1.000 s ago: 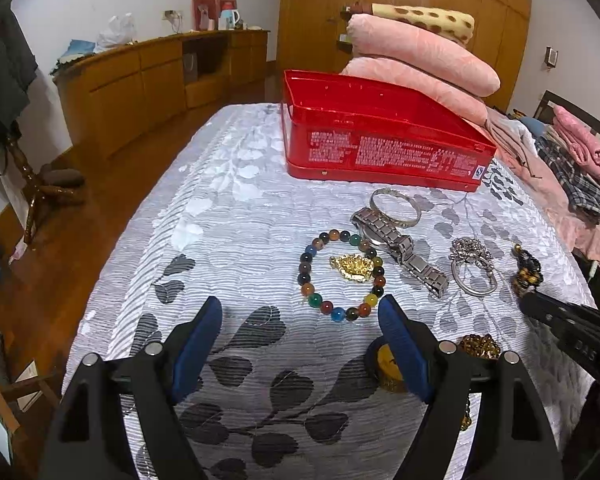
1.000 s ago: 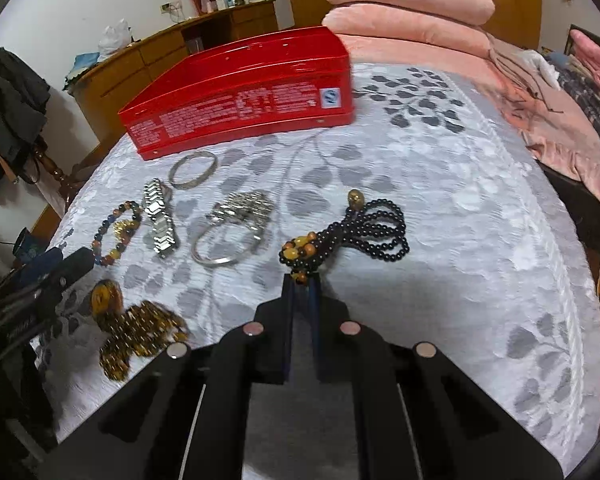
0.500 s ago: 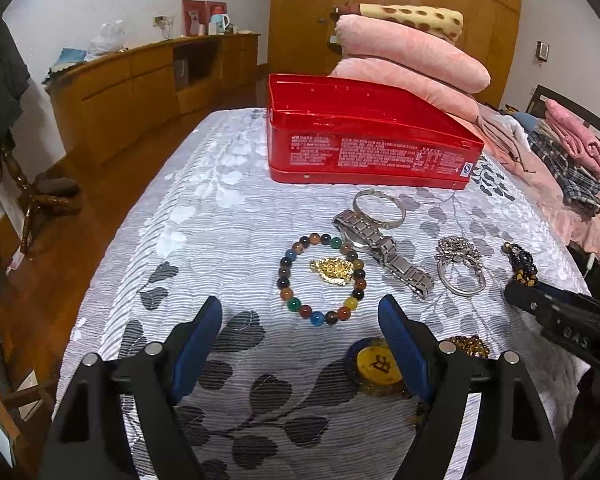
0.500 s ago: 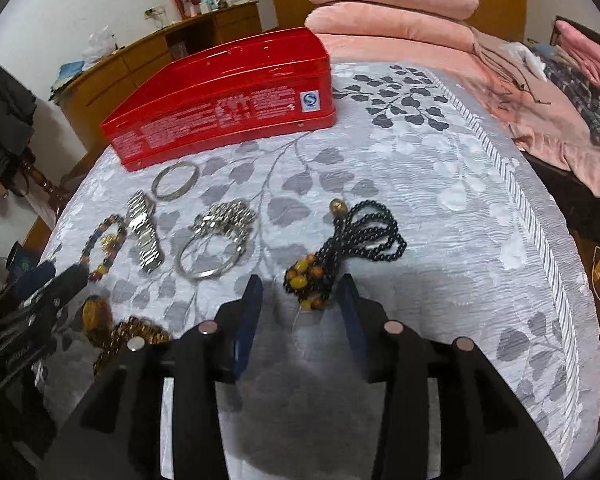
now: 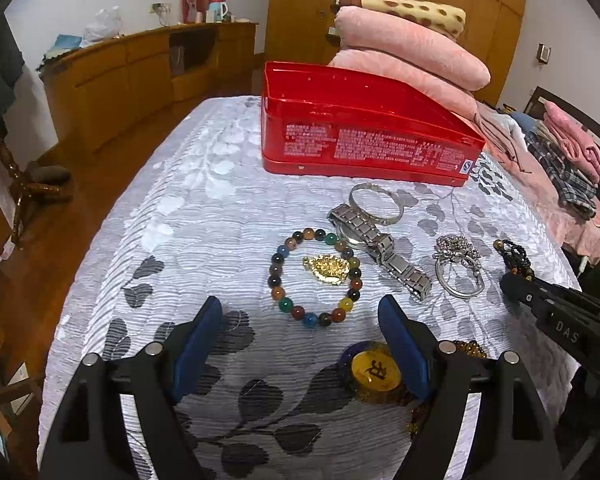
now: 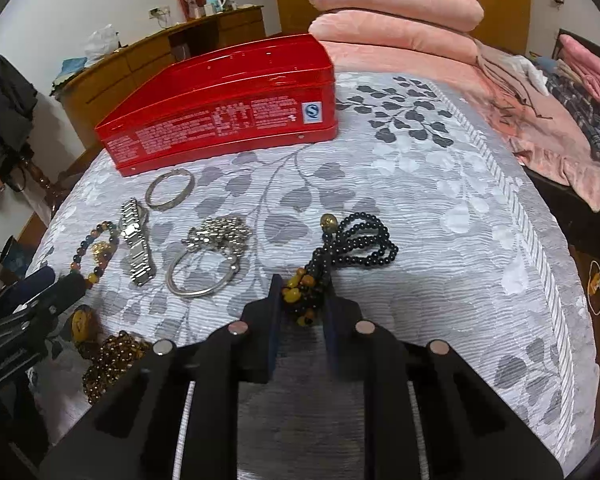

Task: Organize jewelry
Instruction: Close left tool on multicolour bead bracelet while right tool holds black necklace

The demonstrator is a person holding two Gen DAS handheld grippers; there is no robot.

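Jewelry lies on a grey leaf-patterned bedspread before an open red tin (image 5: 364, 136) (image 6: 220, 116). My left gripper (image 5: 300, 332) is open and empty, just short of a multicolour bead bracelet (image 5: 316, 276) with a gold charm. A steel watch (image 5: 380, 248), silver bangle (image 5: 376, 202), crystal bangle (image 5: 458, 268) and amber pendant (image 5: 374, 372) lie nearby. My right gripper (image 6: 302, 304) is partly open, its fingers on either side of the amber-beaded end of a black bead necklace (image 6: 352, 244).
Stacked pink pillows (image 5: 408, 44) lie behind the tin. Folded clothes (image 5: 572, 152) are on the right of the bed. A wooden cabinet (image 5: 140, 76) stands left across the floor. A brown bead strand (image 6: 112, 360) lies near the bed's front edge.
My right gripper opened from shut, moved forward and now brackets the necklace's amber end, narrowing again. My left gripper drew back slightly and stayed open.
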